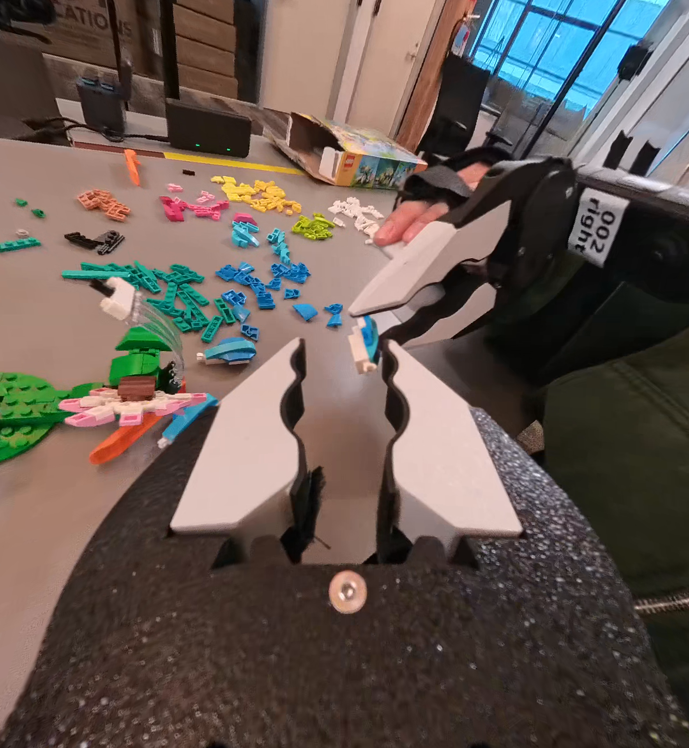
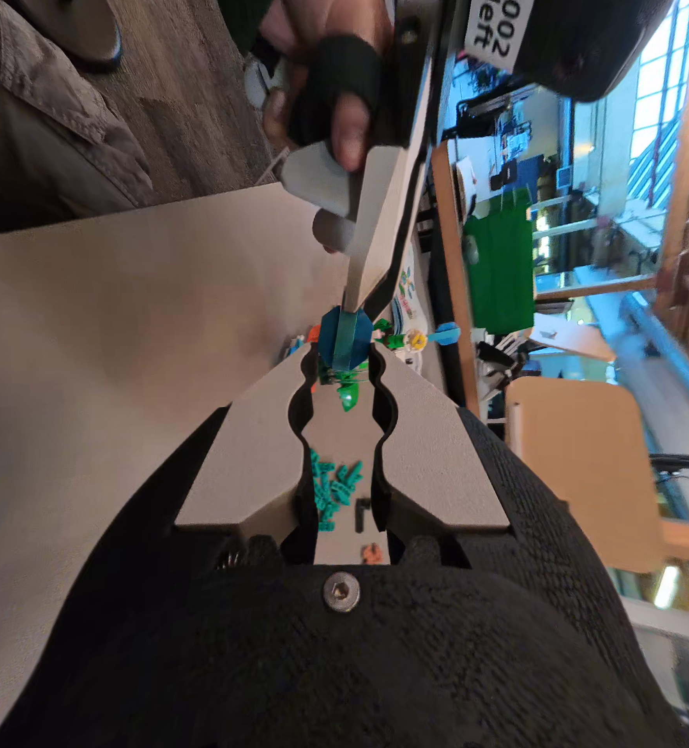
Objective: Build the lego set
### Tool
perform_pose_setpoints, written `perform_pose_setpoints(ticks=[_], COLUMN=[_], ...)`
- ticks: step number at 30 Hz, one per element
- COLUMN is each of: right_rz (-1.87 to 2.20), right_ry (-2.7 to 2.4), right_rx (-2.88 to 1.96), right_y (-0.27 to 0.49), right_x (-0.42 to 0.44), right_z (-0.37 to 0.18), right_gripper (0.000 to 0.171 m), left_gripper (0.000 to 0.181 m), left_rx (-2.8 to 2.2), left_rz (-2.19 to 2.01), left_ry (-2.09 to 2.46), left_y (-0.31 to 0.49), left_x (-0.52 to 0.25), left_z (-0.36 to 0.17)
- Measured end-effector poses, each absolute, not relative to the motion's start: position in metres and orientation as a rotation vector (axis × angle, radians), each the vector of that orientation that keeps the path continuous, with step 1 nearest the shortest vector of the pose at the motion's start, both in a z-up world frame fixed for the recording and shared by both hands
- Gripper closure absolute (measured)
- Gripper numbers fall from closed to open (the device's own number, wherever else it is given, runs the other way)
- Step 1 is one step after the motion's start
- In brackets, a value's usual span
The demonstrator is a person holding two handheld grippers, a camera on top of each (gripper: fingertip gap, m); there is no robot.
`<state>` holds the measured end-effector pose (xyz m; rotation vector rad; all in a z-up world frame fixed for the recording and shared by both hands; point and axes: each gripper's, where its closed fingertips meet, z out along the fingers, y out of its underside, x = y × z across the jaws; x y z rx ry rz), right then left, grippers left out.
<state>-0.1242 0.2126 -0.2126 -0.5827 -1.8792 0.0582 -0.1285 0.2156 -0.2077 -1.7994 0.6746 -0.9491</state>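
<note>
My right gripper is shut on a small blue and white lego assembly and holds it above the grey table. In the left wrist view the right gripper comes in from the right with that assembly at its tips. My left gripper is open and empty, its right fingertip just beside the assembly. One of its fingers touches the assembly's top in the right wrist view. A green lily-pad build with a pink and white flower sits at the left.
A second blue wing-like assembly lies on the table. Sorted piles lie beyond: teal, blue, yellow, pink, white. The opened lego box and a black device stand at the back.
</note>
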Motion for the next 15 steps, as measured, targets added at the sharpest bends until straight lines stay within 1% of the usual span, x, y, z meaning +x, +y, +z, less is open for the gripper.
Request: perform_pose_setpoints(ticks=[1,4,7,8,10,12,14,15], right_rz=[0.033,-0.030,0.043,0.173,0.599,0.971,1.191,1.256], right_ry=[-1.882,-1.897,-1.874,-1.839,-1.747,-1.645,-1.602,-1.604], right_rx=[-0.558,-0.516,-0.527,-0.586,-0.843,-1.046,-1.150,-1.176], right_y=[0.212,0.216,0.213,0.210,0.205,0.205,0.204,0.202], right_x=[-0.124,-0.125,-0.126,-0.127,-0.127,-0.127,-0.128,-0.129], right_z=[-0.211,-0.210,-0.206,-0.200,-0.184,-0.169,-0.162,-0.161], right_gripper=[0.148,0.148,0.148,0.148,0.138,0.139,0.140,0.144], left_gripper=[0.150,0.160,0.170,0.171,0.171,0.171,0.171,0.171], left_rx=[-1.799,-1.787,-1.750,-1.712,-1.619,-1.551,-1.495,-1.474], left_rz=[-0.955,-0.971,-0.951,-0.937,-0.865,-0.839,-0.840,-0.841], left_ry=[0.677,0.700,0.731,0.733,0.751,0.747,0.756,0.764], left_y=[0.215,0.211,0.210,0.210,0.211,0.210,0.207,0.206], left_x=[-0.128,-0.124,-0.127,-0.129,-0.132,-0.134,-0.135,-0.135], left_z=[-0.208,-0.205,-0.201,-0.196,-0.186,-0.176,-0.167,-0.164])
